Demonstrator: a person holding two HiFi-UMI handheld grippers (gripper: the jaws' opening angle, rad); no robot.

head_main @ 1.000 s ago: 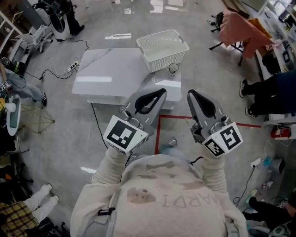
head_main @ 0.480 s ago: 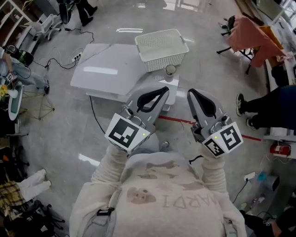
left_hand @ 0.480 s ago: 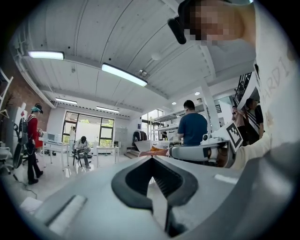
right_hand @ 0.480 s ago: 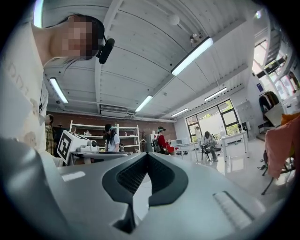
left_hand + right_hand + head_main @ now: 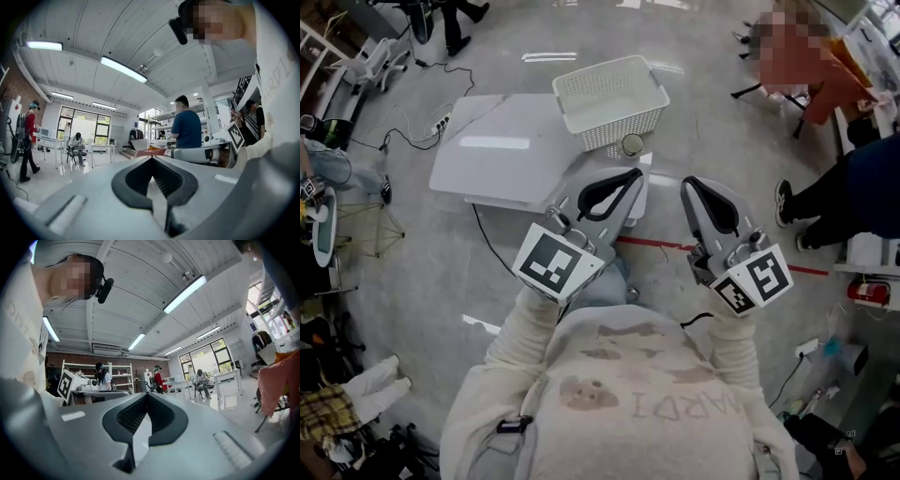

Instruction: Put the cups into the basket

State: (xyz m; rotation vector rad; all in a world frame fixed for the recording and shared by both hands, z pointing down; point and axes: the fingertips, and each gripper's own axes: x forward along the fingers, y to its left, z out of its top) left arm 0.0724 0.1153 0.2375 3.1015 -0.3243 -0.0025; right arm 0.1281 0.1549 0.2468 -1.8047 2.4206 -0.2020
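Note:
A white mesh basket (image 5: 609,98) stands on the far right corner of a low white table (image 5: 497,155). One pale cup (image 5: 632,144) stands on the table just in front of the basket. Both grippers are held up near my chest, well short of the table and pointing toward it. The left gripper (image 5: 633,174) is shut with nothing in it, its tip just below the cup in the head view. The right gripper (image 5: 685,183) is shut and empty too. The left gripper view shows the left gripper (image 5: 152,158) aimed up at the room, as does the right gripper view for the right gripper (image 5: 147,394); neither shows cup or basket.
A red tape line (image 5: 675,246) runs across the grey floor between me and the table. People stand at the right (image 5: 862,178), beside an orange cloth (image 5: 839,84). Cables (image 5: 412,131) and a metal rack lie at the left.
The table, basket and cup have slid leftward in the head view as I shift. Both grippers keep the same raised, shut pose.

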